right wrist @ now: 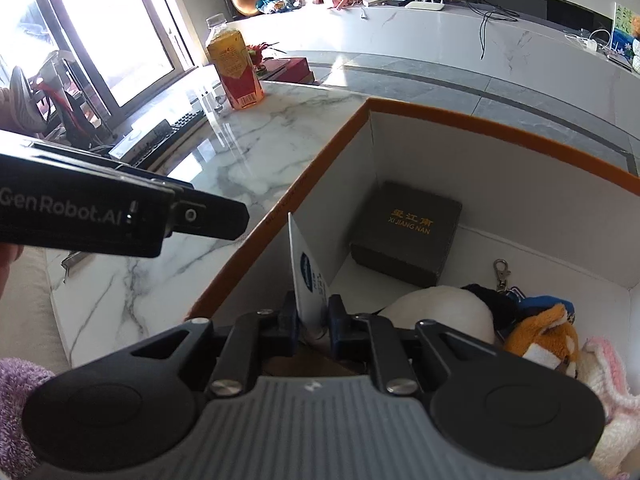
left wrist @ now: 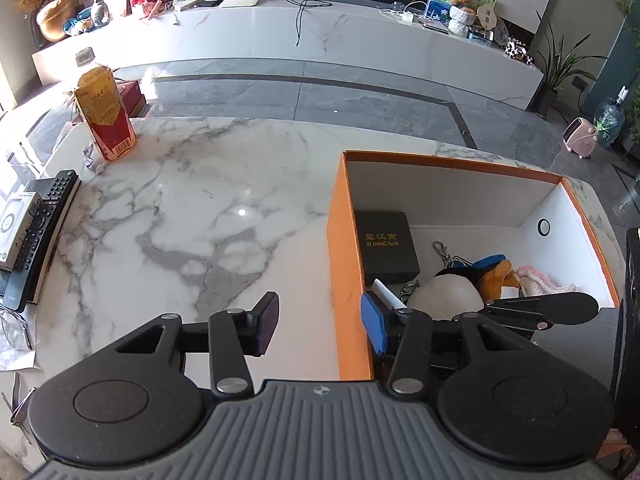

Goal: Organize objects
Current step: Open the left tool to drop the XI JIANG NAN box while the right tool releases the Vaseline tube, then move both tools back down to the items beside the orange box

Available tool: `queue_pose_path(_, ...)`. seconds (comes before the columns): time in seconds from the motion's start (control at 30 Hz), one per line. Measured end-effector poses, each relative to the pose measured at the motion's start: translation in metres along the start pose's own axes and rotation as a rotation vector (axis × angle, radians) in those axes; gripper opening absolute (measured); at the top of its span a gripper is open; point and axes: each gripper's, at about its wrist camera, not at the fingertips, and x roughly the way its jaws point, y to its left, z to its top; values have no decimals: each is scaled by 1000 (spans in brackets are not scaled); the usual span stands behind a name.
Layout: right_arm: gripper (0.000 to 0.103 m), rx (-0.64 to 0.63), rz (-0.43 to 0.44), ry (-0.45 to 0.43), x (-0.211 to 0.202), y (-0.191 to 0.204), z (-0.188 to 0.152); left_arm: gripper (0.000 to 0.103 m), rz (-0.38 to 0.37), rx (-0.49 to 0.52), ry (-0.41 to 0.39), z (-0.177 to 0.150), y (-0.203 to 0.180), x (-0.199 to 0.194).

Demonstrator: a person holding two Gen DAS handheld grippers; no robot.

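Now the right claw is clamped on a thin white card, holding it by its lower edge. The card stands upright on edge with its blue logo facing the right-hand pad. It hangs inside the orange box, close to the left wall and just short of the dark gift case in the far corner.

The step in hand looks like dropping the card into the box. To do it well, I would lower it a little and tip it flat, or lean it on the wall, before letting go. Released upright, it is likely to topple onto the white soft toy or slide under it. The gap between the case and the wall seems the tidiest slot.

The left claw stands open astride that same wall. Its blue pad is inside the box, and its dark pad is outside over the marble table, apart from the cardboard. Closing it gently on the wall would steady the box.

Further right lie a key clip, an orange plush and something in pink knit. A drink bottle and a remote wait on the table.
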Motion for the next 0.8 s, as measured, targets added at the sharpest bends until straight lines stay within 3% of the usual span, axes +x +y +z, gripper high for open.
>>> queue_pose_path(0.23, 24, -16, -22, 2, -5, 6, 2, 54, -17, -25, -4, -9, 6, -11)
queue_pose_path(0.37, 37, -29, -40, -20, -15, 13, 3, 56, -37, -36, -17, -16, 5, -23)
queue_pose_path(0.8, 44, 0, -149, -120, -98, 28, -23, 58, -102, -22, -79, -59, -21, -67)
